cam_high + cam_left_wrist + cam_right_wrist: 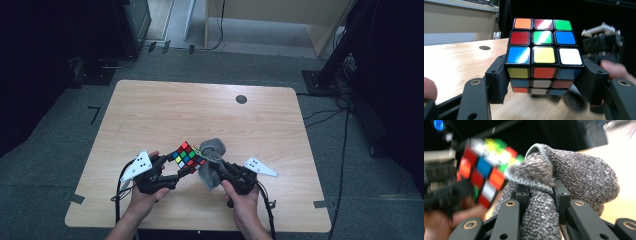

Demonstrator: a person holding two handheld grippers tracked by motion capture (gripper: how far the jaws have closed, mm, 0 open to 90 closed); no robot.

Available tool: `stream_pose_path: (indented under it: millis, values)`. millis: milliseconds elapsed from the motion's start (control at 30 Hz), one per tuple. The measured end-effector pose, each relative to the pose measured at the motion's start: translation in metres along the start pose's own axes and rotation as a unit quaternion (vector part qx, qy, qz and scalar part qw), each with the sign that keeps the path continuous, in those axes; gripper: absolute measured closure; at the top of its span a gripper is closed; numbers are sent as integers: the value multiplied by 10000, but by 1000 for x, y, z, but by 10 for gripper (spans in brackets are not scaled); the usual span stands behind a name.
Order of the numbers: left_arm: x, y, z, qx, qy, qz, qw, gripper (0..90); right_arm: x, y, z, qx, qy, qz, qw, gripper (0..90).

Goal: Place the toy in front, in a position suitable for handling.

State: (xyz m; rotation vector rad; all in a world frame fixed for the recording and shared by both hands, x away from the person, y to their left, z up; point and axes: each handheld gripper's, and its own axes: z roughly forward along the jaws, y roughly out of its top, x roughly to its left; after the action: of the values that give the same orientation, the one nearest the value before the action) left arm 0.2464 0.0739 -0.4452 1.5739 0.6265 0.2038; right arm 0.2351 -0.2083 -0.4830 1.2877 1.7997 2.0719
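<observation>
A scrambled puzzle cube (187, 156) with coloured stickers is held above the wooden table (165, 107), my left gripper (186, 167) shut on its two sides. In the left gripper view the cube (544, 57) sits between the black jaws, which press on its lower rows. My right gripper (216, 167) is shut on a grey knitted cloth (211, 162), bunched and touching the cube's right side. In the right gripper view the cloth (564, 177) bulges over the jaws, and the cube (487, 170) is blurred at the left behind it.
A round dark grommet (241, 99) sits in the table's far right part. Black stands and cables (330, 70) line the floor to the right, and a light cabinet (270, 20) stands beyond the table. Tape marks lie on the grey carpet.
</observation>
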Motion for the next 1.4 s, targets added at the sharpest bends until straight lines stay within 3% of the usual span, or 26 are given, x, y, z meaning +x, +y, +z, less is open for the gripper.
stream_pose_path:
  millis: [100, 133, 233, 300, 400, 467, 533, 633, 733, 800, 900, 1000, 1067, 1133, 1200, 1233, 1267, 1367, 1400]
  values:
    - [-1, 0, 0, -5, 18, 61, 10000, 344, 13, -19, 18, 702, 409, -76, 9967, 718]
    - [-2, 1, -1, 7, 45, 92, 9999, 344, 16, -22, 21, 804, 469, -118, 9956, 717]
    - [-1, 2, -2, -42, 35, 85, 9999, 344, 14, -14, 17, 630, 374, -212, 9971, 718]
    - [0, 2, -2, -44, 32, 74, 10000, 344, 6, -1, 6, 230, 229, -205, 9993, 719]
    - [0, 1, -1, 10, 29, 96, 9999, 344, -1, 12, -7, -192, 136, -217, 9995, 719]
    - [-1, 1, -1, 4, 15, 82, 10000, 344, 1, 10, -4, -82, 152, -286, 9994, 719]
    - [0, 2, -2, -34, -27, 37, 10000, 344, 4, 1, 4, 223, 166, -289, 9992, 718]
    - [-1, 2, -2, -36, -37, 108, 9999, 344, 11, -13, 15, 673, 488, -270, 9962, 716]
    - [-1, 3, -4, -52, -42, 140, 9999, 344, 10, -5, 11, 471, 424, -296, 9976, 717]
    - [0, 3, -4, -4, 31, 202, 9998, 344, 0, 8, -1, 46, 248, -117, 9996, 718]
    - [0, 0, -2, 109, 60, 306, 9995, 344, -11, 27, -20, -471, -14, -11, 9989, 718]
    - [-8, -4, 5, 359, 30, 674, 9971, 345, -1, 38, -24, -527, 141, -214, 9983, 713]
    - [-16, -7, 10, 509, -24, 944, 9942, 345, 12, 41, -21, -477, 508, -327, 9970, 707]
    - [-23, -7, 12, 506, -120, 1062, 9930, 345, 22, 41, -19, -444, 640, -408, 9961, 707]
    - [-24, -5, 10, 504, -122, 1061, 9930, 345, 19, 37, -17, -374, 629, -245, 9970, 707]
    - [-24, -4, 10, 485, -112, 1059, 9931, 345, 11, 32, -16, -377, 646, 49, 9972, 707]
    - [-23, -4, 9, 463, -127, 1021, 9936, 345, 4, 28, -14, -254, 591, 186, 9978, 707]
    - [-18, -2, 6, 346, -211, 815, 9958, 345, -9, 20, -9, 372, 212, 185, 9989, 705]
    - [-17, -2, 6, 320, -208, 808, 9960, 345, -9, 20, -9, 355, 182, 200, 9990, 704]
